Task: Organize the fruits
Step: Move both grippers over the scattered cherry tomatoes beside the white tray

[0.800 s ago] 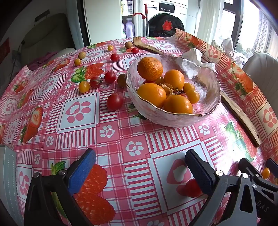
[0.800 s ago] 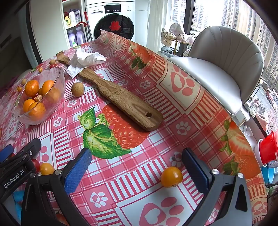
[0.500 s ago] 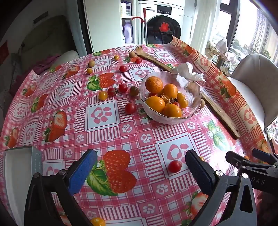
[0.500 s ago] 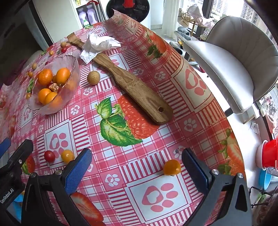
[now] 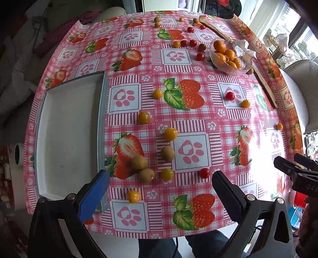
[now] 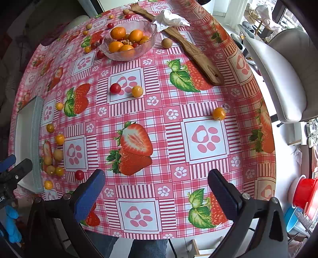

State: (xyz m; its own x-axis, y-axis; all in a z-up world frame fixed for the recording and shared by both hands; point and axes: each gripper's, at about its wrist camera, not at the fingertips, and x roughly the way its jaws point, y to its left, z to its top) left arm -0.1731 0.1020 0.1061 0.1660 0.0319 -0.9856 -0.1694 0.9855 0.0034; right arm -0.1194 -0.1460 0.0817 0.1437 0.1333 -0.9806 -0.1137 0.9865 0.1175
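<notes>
Small fruits lie scattered on the strawberry-print tablecloth: yellow cherry tomatoes [image 5: 170, 134], red cherry tomatoes [image 5: 204, 172] and brown longans [image 5: 167, 153]. A glass bowl [image 5: 228, 68] of oranges stands at the far right; it also shows in the right wrist view [image 6: 119, 56]. A white tray [image 5: 67, 129] lies empty at the left. My left gripper [image 5: 160, 191] is open and empty, high above the table's near edge. My right gripper [image 6: 156, 190] is open and empty, also high over the near edge. A yellow tomato [image 6: 219, 114] lies ahead of it.
A long wooden board [image 6: 195, 54] and a crumpled tissue [image 6: 171, 18] lie at the far right beside the bowl. A grey chair [image 6: 278, 79] stands at the table's right. A red bowl [image 6: 305, 193] sits on the floor.
Both grippers have pulled back and risen far from the bowl to above the near table edge. The whole table, the tray and many more fruits have come into view.
</notes>
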